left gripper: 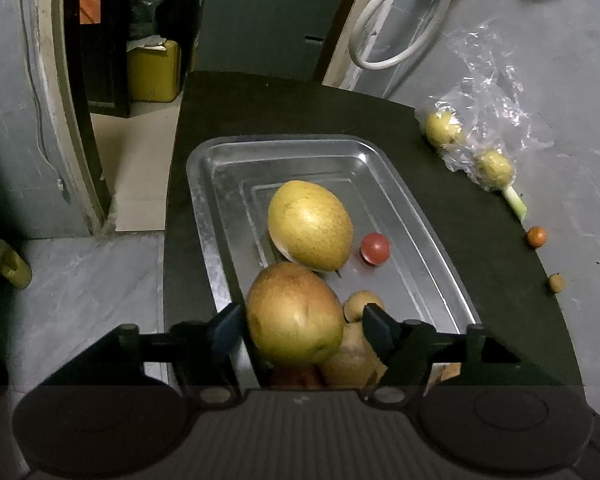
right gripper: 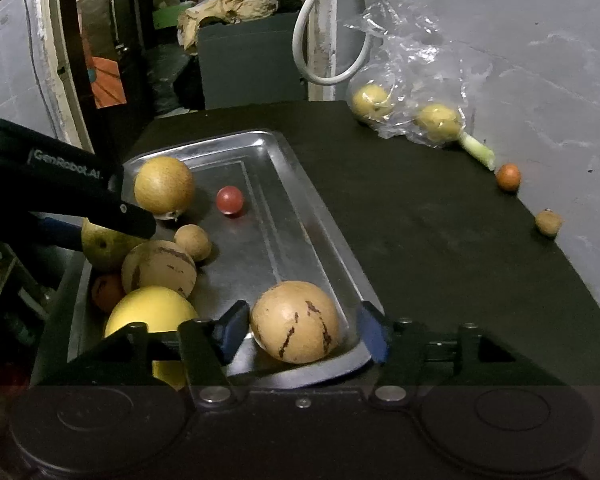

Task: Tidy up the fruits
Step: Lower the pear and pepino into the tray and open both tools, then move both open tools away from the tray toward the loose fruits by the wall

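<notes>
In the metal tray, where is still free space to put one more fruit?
The tray's far end, beyond the red fruit, is bare, as is the strip along its right rim. The near left corner is crowded: yellow fruit, striped fruit, small brown fruit.

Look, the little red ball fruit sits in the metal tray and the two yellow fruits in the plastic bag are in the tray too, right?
Not quite. The red fruit is in the tray, but the two bagged yellow fruits lie outside it on the dark table, as the right wrist view shows.
</notes>
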### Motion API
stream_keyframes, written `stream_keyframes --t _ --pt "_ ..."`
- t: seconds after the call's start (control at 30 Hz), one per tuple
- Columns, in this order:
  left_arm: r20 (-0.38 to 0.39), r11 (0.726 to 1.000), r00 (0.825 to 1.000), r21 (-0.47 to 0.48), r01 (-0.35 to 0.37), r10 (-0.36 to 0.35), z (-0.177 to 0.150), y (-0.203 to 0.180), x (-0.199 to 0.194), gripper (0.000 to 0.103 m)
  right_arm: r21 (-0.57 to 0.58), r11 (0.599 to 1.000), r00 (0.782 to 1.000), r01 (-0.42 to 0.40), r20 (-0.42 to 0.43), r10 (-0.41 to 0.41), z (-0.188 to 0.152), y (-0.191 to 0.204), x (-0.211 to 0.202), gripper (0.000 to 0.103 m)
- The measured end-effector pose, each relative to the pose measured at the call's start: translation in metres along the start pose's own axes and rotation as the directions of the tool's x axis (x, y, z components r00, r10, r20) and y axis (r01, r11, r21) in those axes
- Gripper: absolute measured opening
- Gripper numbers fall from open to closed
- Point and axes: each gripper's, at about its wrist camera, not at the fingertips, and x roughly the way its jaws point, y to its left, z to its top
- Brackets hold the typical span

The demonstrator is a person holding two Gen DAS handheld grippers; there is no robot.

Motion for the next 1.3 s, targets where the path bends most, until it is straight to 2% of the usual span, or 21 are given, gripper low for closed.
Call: stream_keyframes --t 0.1,0.3,0.4,0.7,0.87,1.07,1.3 --pt "0.011 1.000 1.000 0.012 0.000 0.000 -0.005 -0.002 -0.009 0.081 0.005 1.000 1.000 0.012 0.019 -0.012 -0.001 -0.001 -0.007 0.080" --pt "0.037 1.000 0.999 0.025 -0.012 0.011 -0.015 -0.005 -0.027 0.097 0.015 0.999 0.998 0.036 0.053 -0.036 -0.003 -0.004 -0.022 0.092" --pt "0.050 0.999 0.999 0.030 -0.019 0.017 -0.021 -0.007 -0.037 0.100 0.030 0.999 0.996 0.045 0.069 -0.047 -0.005 -0.007 -0.031 0.098" --pt "0.058 0.995 0.998 0.101 -0.009 0.003 -0.044 -0.017 -0.066 0.102 0.058 0.997 0.994 0.045 0.095 -0.051 -0.016 -0.015 -0.059 0.102" --pt "0.037 0.987 0.999 0.161 0.006 -0.013 -0.061 -0.028 -0.074 0.102 0.062 0.997 0.994 0.056 0.091 -0.062 -0.026 -0.020 -0.072 0.102" --pt "-0.011 0.964 1.000 0.264 -0.008 0.011 -0.080 -0.045 -0.073 0.102 0.088 0.991 0.993 0.101 0.059 -0.106 -0.038 -0.035 -0.079 0.102" --pt "-0.065 0.949 0.998 0.315 0.021 -0.001 -0.093 -0.063 -0.068 0.102 0.142 0.976 0.986 0.165 0.001 -0.167 -0.053 -0.059 -0.078 0.102"
